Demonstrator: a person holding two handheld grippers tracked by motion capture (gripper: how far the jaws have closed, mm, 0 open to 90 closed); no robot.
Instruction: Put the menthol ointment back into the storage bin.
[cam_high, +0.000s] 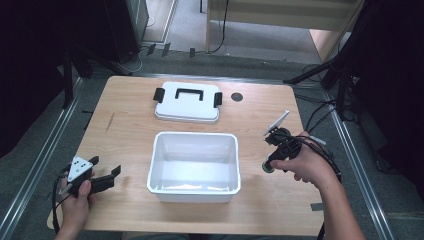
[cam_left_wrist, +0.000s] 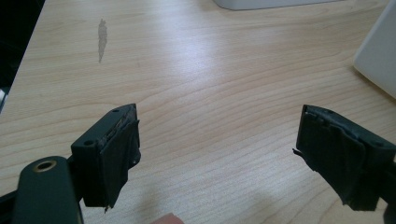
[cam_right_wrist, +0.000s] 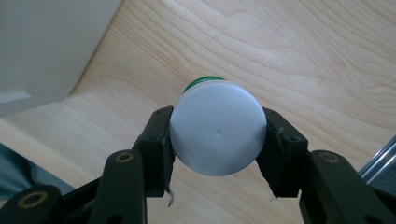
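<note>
My right gripper (cam_right_wrist: 217, 136) is shut on a small round container with a white cap (cam_right_wrist: 218, 134) and a green body; its green end (cam_high: 268, 168) shows just right of the white bin (cam_high: 194, 167). That bin stands open and empty in the middle of the table. Its white lid with black handle and latches (cam_high: 188, 102) lies flat behind it. My left gripper (cam_high: 106, 177) rests at the table's front left, jaws wide apart over bare wood (cam_left_wrist: 219, 135), holding nothing.
A small dark round disc (cam_high: 237, 97) lies right of the lid near the table's far edge. A grey smear (cam_left_wrist: 102, 37) marks the wood left of the bin. Cables trail off the table's right side, and metal rails run along both sides.
</note>
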